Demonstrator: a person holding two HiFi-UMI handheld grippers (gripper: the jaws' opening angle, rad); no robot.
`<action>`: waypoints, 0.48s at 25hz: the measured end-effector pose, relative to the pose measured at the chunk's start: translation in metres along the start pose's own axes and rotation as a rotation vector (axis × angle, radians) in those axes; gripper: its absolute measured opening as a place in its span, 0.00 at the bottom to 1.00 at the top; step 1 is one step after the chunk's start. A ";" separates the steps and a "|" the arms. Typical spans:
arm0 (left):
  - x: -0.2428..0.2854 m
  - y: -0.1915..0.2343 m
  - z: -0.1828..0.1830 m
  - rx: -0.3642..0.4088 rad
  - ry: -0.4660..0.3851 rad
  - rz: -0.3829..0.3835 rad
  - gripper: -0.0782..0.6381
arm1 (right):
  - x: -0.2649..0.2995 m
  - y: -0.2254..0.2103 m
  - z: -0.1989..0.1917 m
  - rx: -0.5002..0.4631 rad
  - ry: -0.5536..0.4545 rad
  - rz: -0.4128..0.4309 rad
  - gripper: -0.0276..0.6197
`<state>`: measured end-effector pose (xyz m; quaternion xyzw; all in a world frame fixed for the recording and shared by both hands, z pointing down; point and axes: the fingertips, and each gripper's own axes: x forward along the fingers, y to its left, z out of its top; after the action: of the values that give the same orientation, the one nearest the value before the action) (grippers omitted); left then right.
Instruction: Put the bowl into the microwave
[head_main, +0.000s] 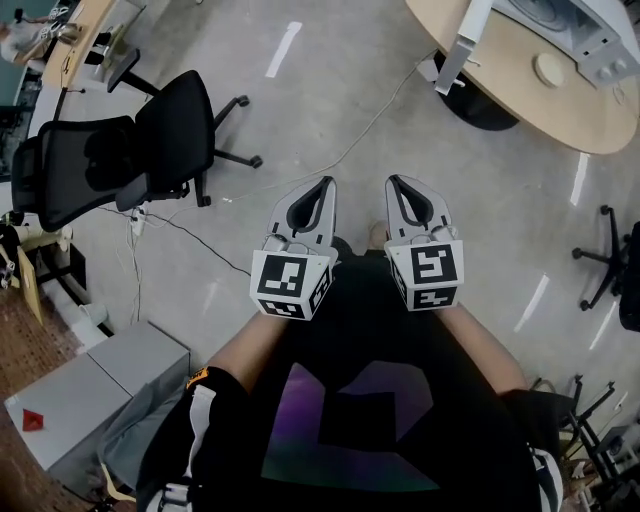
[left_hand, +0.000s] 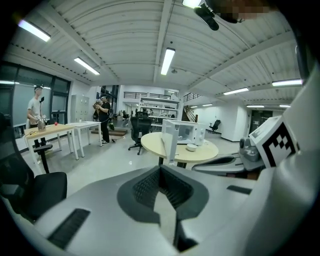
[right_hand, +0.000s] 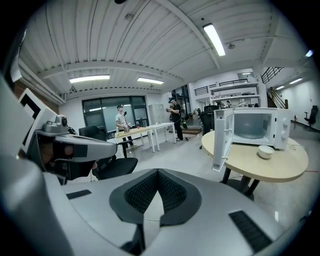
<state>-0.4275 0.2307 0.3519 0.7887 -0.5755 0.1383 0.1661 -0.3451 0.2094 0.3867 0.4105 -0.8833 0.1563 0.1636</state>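
Pale wood tops the round table (head_main: 520, 95), where the white bowl (head_main: 550, 68) sits just beside the microwave (head_main: 575, 25), outside it. In the head view the picture's top edge cuts off most of the microwave, and only its open door (head_main: 462, 40) shows whole. The right gripper view shows the one bowl, one microwave and one table more fully.

The left gripper (head_main: 327, 183) and right gripper (head_main: 393, 181) are held side by side before the person's dark shirt, well apart from the table. Each gripper's jaws are pressed together at the tips with nothing between them. The person's hands are hidden behind the two marker cubes (head_main: 290, 285); only forearms show.

Black office chairs (head_main: 100, 165) stand to the left, probably two, though their shapes overlap. Another chair (head_main: 610, 260) is cut off at the right edge.

Two people (right_hand: 121, 117) stand far off by long tables, too small to make out in detail.

As for print, the black-and-white square markers on the cubes are what can be made out.
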 end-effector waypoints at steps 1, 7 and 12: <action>0.003 -0.004 0.003 0.002 0.001 -0.010 0.17 | -0.003 -0.004 0.001 0.004 0.000 -0.008 0.07; 0.023 -0.028 0.008 0.029 0.014 -0.099 0.17 | -0.017 -0.027 -0.001 0.042 0.005 -0.083 0.07; 0.043 -0.047 0.010 0.058 0.029 -0.197 0.17 | -0.026 -0.045 -0.009 0.084 0.008 -0.163 0.07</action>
<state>-0.3689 0.2025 0.3553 0.8440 -0.4884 0.1490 0.1643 -0.2926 0.2029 0.3906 0.4872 -0.8389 0.1811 0.1617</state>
